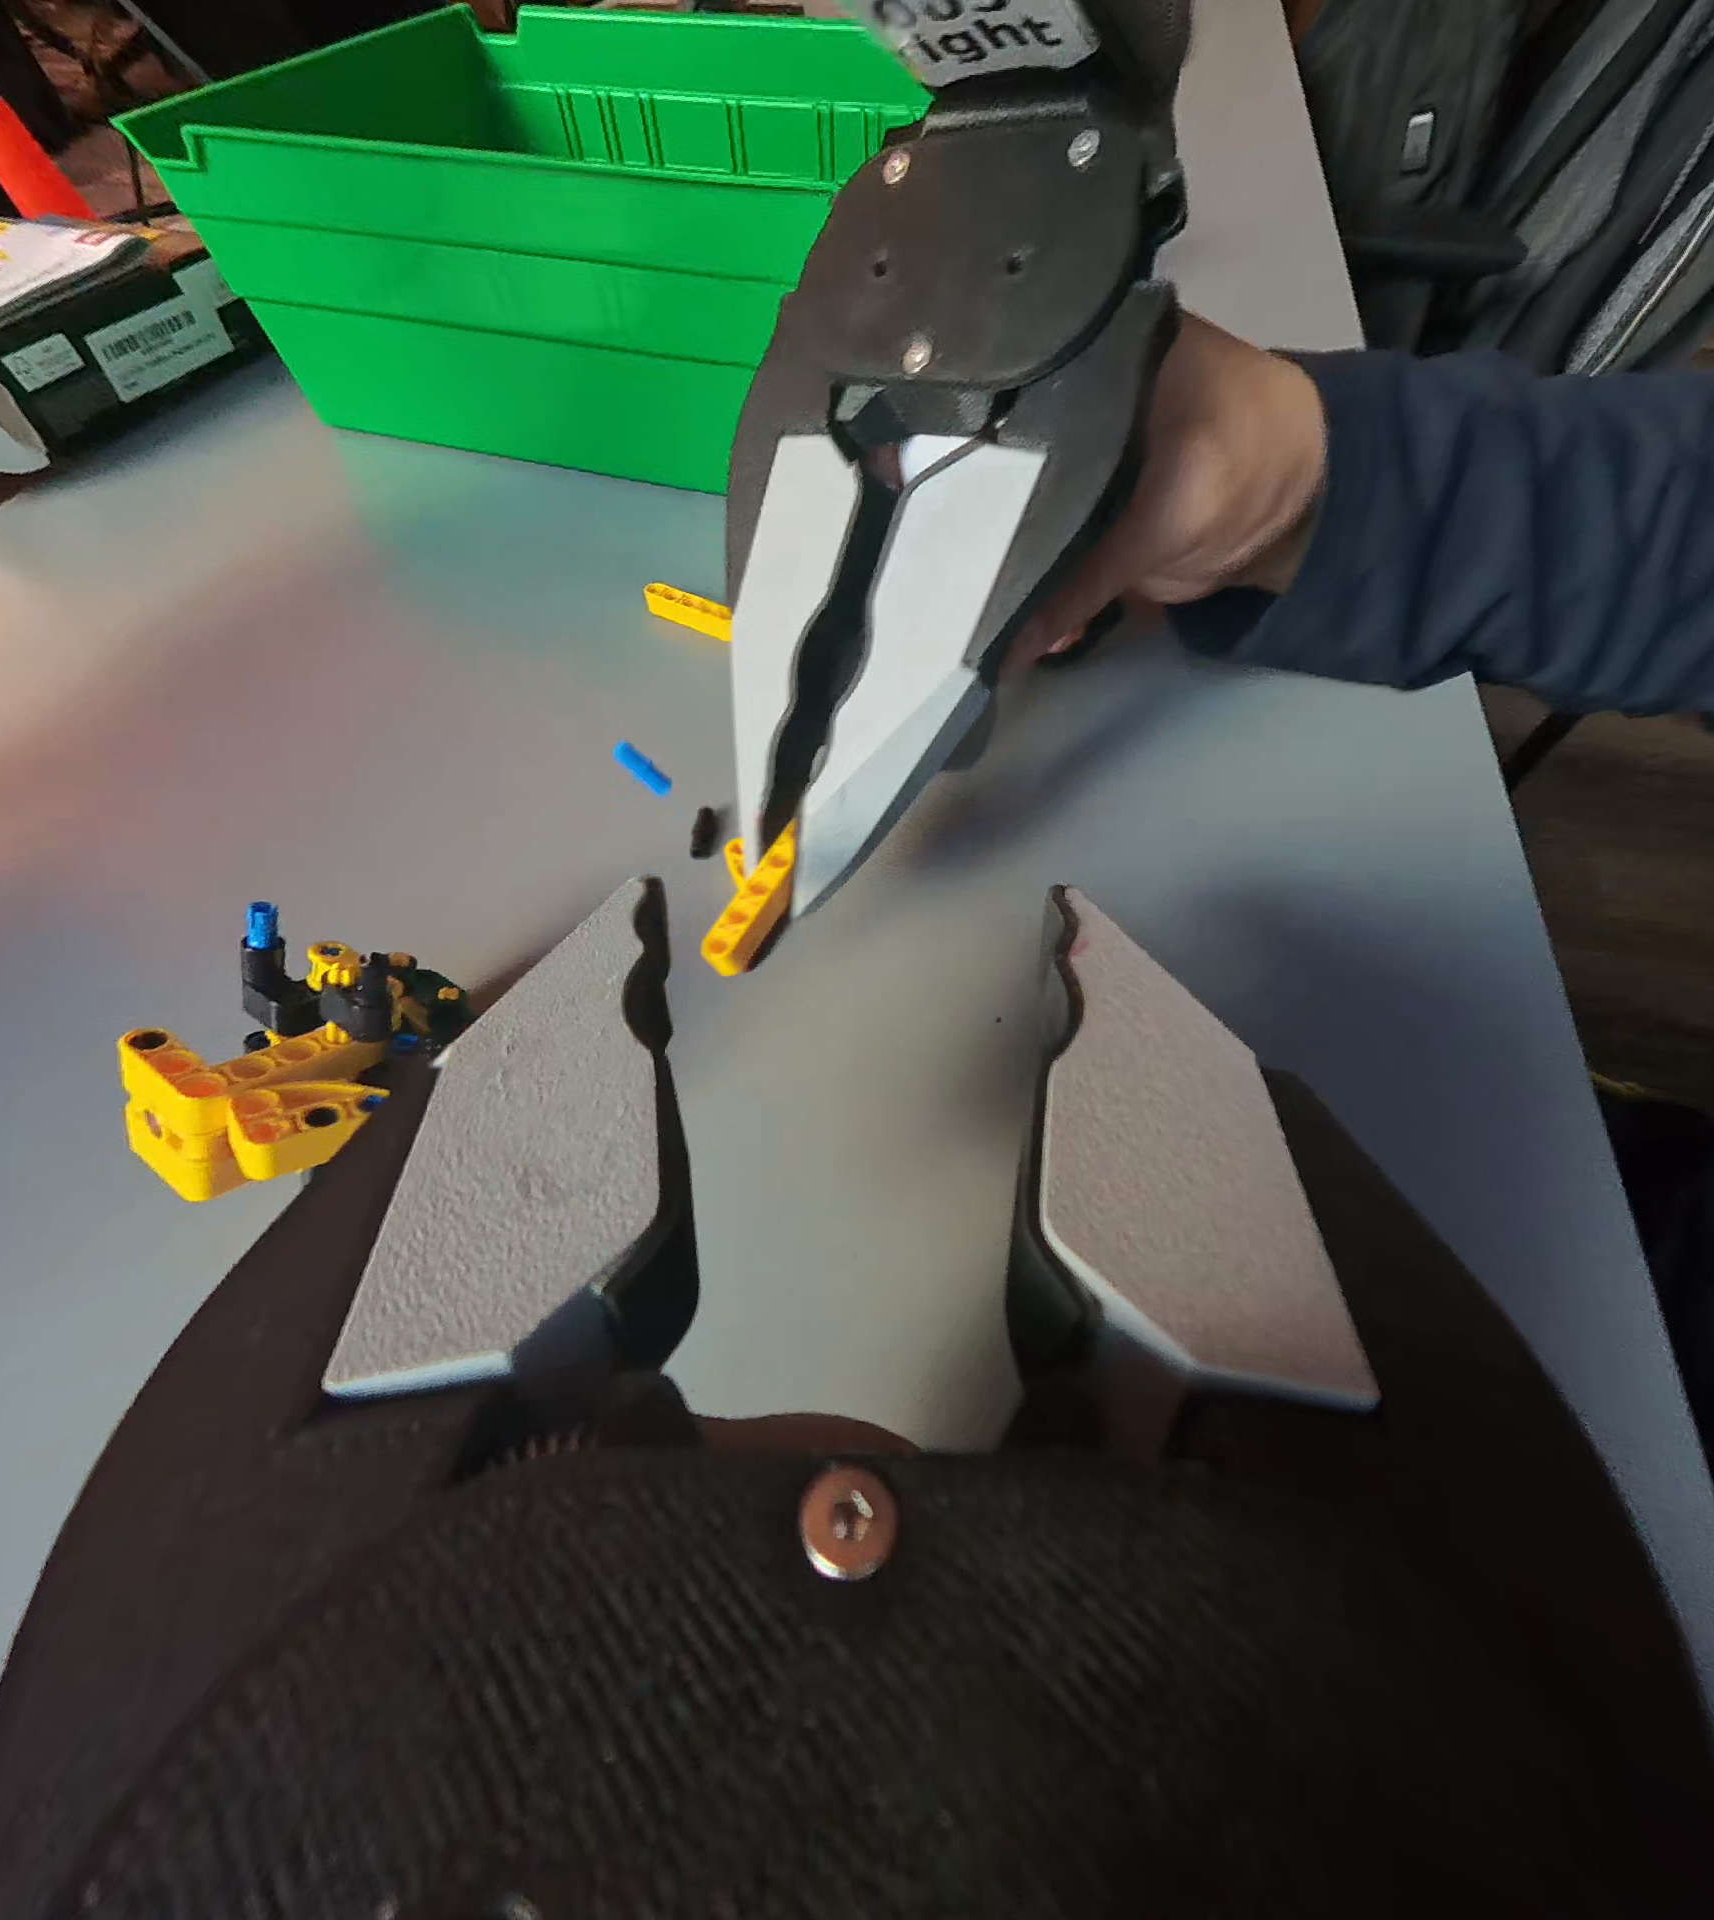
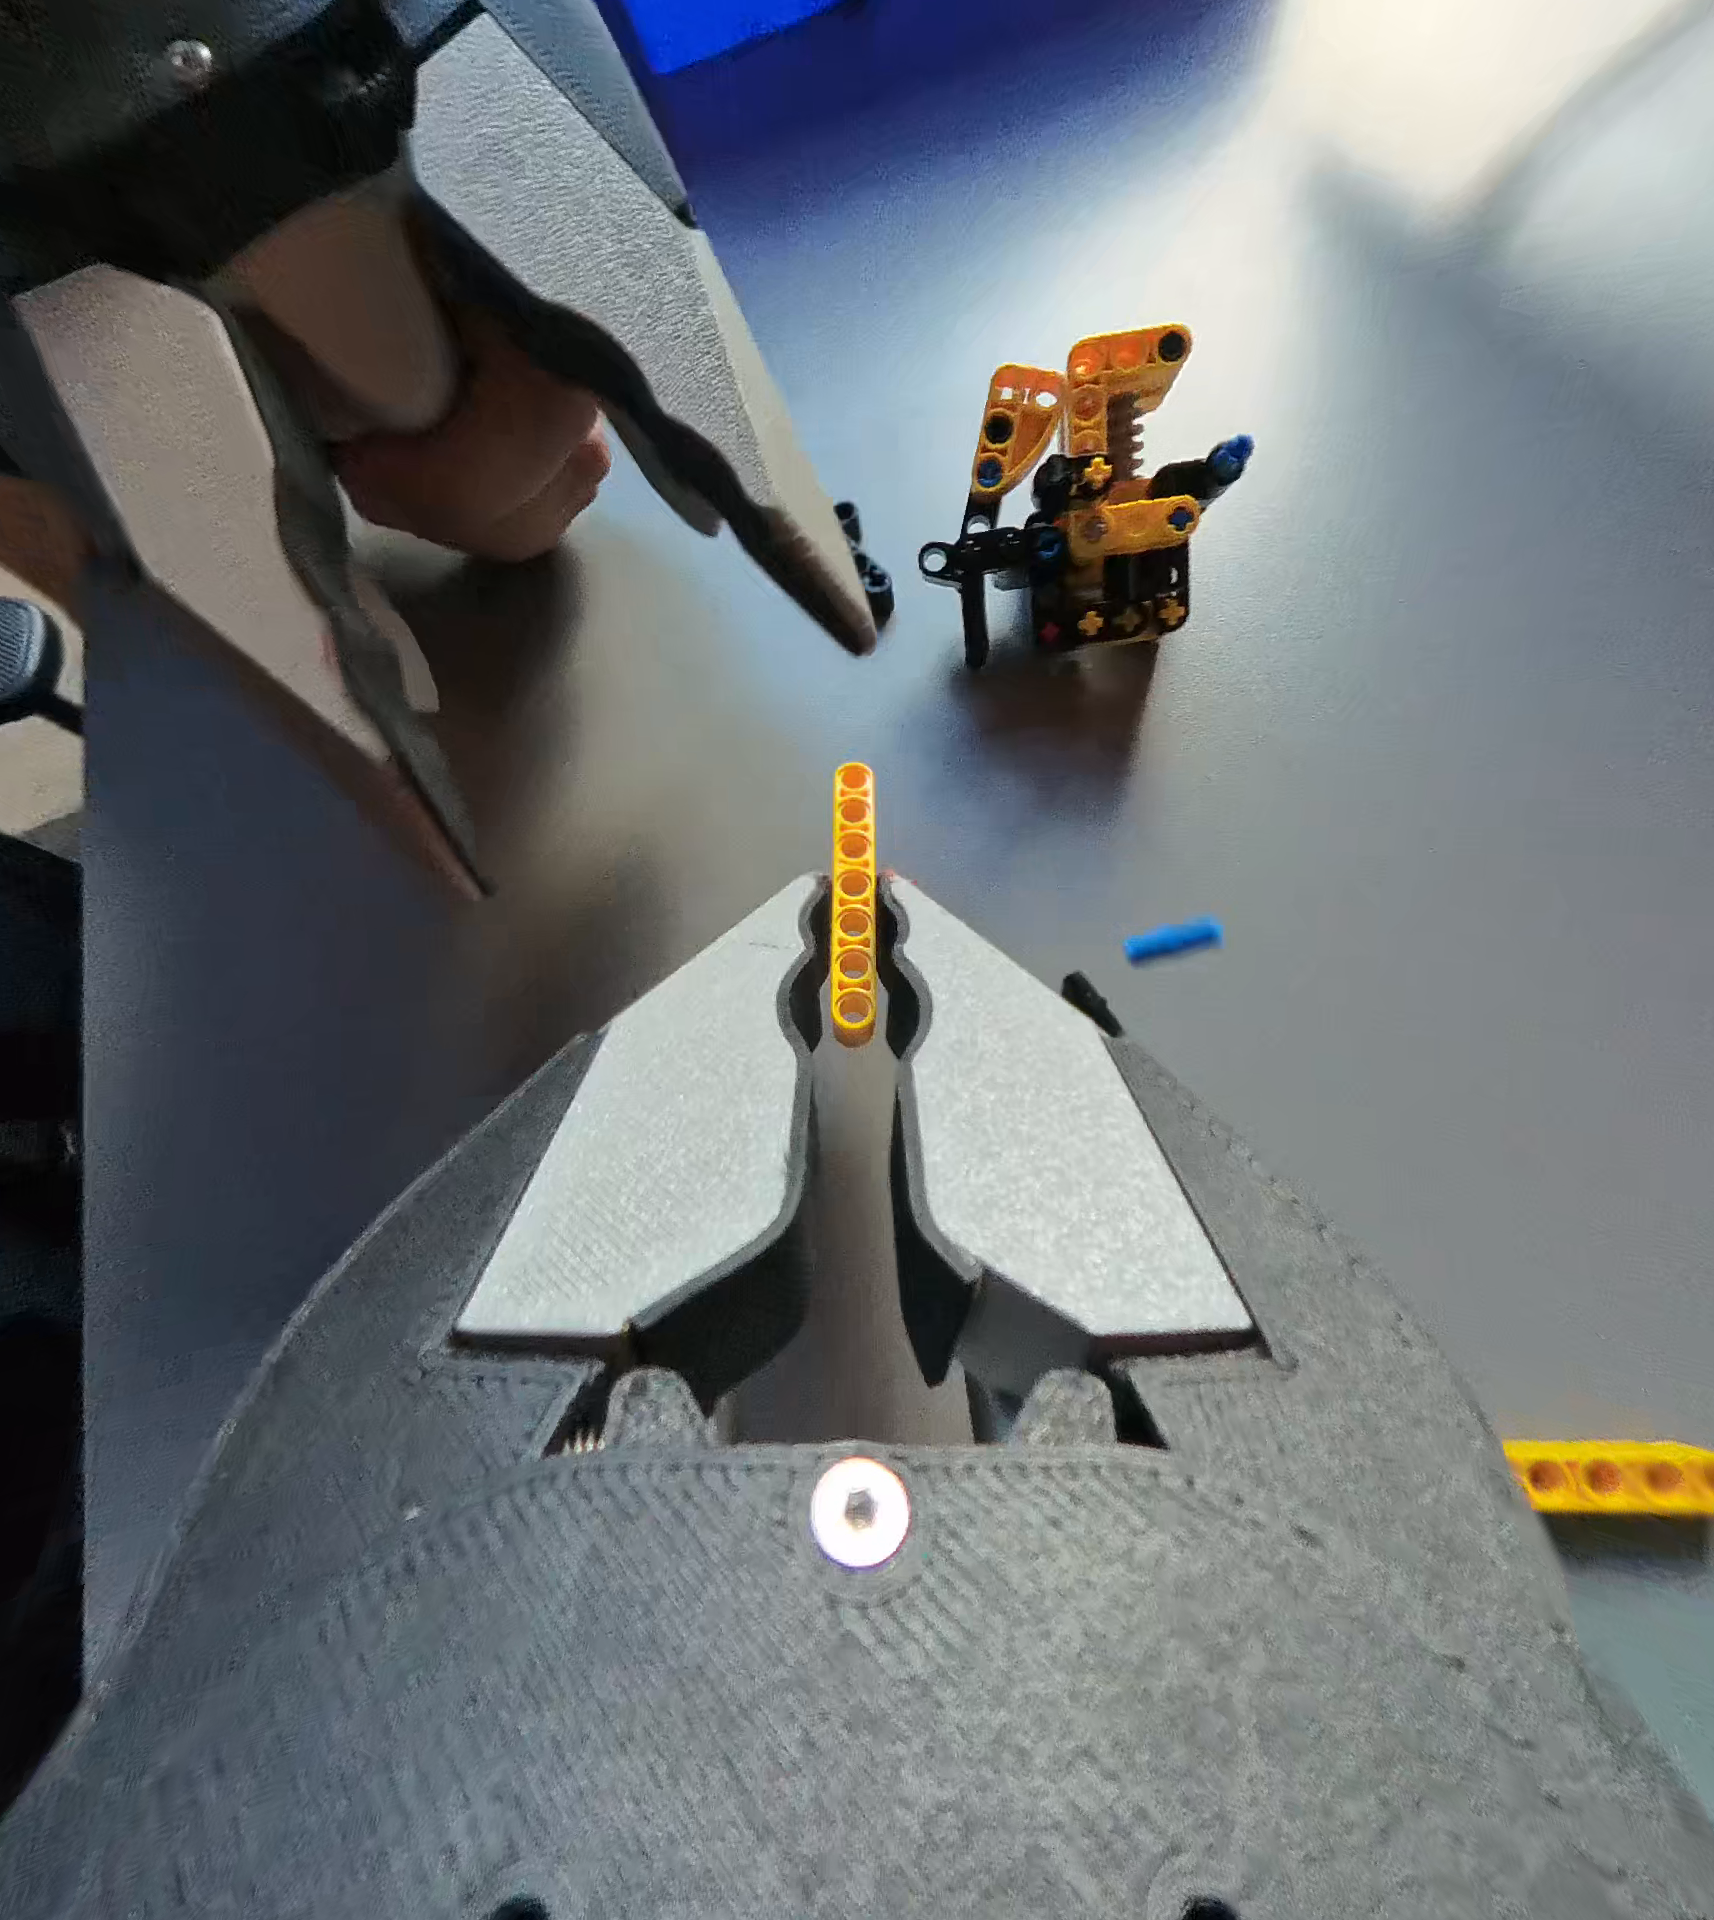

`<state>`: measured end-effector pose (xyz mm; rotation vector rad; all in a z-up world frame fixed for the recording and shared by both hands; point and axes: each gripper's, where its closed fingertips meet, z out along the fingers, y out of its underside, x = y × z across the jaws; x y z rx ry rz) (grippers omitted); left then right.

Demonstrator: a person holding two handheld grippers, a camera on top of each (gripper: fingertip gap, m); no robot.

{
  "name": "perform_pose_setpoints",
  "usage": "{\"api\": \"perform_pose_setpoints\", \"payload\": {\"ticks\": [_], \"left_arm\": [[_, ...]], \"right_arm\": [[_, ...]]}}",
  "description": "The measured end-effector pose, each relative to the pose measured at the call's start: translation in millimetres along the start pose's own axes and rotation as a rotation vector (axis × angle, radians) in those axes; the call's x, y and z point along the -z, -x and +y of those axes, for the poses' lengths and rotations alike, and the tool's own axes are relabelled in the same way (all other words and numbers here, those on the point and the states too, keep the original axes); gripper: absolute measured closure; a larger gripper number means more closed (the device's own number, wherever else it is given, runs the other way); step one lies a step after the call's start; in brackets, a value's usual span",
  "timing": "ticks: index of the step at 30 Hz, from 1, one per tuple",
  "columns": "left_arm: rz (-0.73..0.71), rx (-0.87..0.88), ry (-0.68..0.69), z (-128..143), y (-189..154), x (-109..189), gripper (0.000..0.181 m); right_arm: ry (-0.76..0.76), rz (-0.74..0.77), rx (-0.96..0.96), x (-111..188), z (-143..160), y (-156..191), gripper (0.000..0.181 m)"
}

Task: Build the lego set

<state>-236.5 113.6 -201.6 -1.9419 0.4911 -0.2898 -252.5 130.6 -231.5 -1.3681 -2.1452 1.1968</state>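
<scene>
Our right gripper pinches a long yellow beam above the table. Our left gripper is spread wide with nothing in it. The half-built yellow model stands apart, with bare table around it.

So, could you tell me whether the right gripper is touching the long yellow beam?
Touching: the right wrist view shows the right gripper with both fingertips pressed against the sides of the long yellow beam.

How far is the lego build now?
Partly done: a small yellow-black assembly stands on the table. In hand: the right gripper holds a yellow beam; the left gripper is open. Left: another beam, a blue pin, black pins.
</scene>
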Motion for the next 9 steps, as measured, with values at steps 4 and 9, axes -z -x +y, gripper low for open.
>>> {"api": "perform_pose_setpoints", "payload": {"ticks": [4, 9], "left_arm": [[-0.016, -0.003, 0.027, 7.1, 7.2, 6.0, 0.111], [-0.086, -0.046, 0.059, 13.7, 19.0, 10.1, 0.148]], "right_arm": [[-0.078, 0.059, 0.055, 16.4, -12.0, -7.3, 0.177], [0.022, 0.332, 0.119, 36.4, 2.4, -47.6, 0.177]]}}
